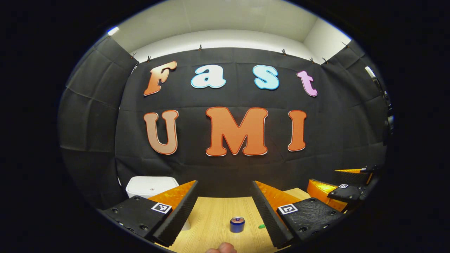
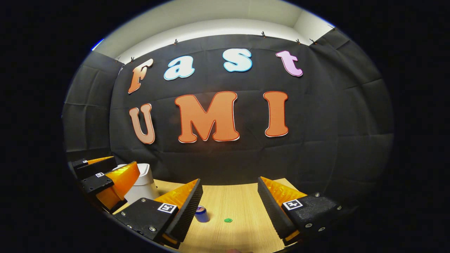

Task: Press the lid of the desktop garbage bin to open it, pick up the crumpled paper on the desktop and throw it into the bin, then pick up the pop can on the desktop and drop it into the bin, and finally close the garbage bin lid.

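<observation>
While both jaws gape | pop can (image 1: 237, 224) upright, label unreadable | bin (image 1: 152, 186) lid shut

A light wooden desk (image 1: 214, 218) carries a closed white garbage bin (image 1: 149, 186) at its far left, near the black cloth wall. A blue pop can (image 1: 237, 225) stands upright mid-desk. Just to its right lies a small green scrap (image 1: 262, 226), possibly the crumpled paper, apart from the can.
</observation>
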A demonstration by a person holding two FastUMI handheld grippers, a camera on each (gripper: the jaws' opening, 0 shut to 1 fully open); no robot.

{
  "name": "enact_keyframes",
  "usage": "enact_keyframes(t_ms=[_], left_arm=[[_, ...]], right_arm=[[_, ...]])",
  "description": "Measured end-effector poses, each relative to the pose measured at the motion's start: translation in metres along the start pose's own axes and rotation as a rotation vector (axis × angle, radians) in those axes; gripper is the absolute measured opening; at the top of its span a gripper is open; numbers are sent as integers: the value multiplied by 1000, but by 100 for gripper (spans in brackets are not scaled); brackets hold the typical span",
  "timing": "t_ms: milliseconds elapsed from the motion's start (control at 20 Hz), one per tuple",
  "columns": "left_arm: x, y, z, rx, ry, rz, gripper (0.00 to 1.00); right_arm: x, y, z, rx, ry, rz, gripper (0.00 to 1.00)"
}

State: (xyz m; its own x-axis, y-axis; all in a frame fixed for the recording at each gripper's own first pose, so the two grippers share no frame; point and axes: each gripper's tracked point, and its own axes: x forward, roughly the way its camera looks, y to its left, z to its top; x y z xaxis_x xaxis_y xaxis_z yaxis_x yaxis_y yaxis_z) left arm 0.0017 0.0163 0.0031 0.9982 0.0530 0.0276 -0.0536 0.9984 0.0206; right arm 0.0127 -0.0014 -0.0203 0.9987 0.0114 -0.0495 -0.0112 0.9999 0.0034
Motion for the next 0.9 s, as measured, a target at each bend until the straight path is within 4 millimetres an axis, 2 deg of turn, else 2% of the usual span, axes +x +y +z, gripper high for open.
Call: enact_keyframes(t_ms=[200,450,650,700,900], left_arm=[[3,8,7,0,-28,17,93],[18,15,-4,11,23,7,86],[27,41,1,-14,27,35,57],[30,47,0,-17,33,41,46],[45,94,-6,-4,68,121,12]], right_arm=[[5,2,-2,2,5,6,93],[9,6,-5,0,10,17,93],[15,13,-4,-6,10,25,94],[16,14,-3,-7,11,25,94],[19,19,-5,-11,12,26,94]])
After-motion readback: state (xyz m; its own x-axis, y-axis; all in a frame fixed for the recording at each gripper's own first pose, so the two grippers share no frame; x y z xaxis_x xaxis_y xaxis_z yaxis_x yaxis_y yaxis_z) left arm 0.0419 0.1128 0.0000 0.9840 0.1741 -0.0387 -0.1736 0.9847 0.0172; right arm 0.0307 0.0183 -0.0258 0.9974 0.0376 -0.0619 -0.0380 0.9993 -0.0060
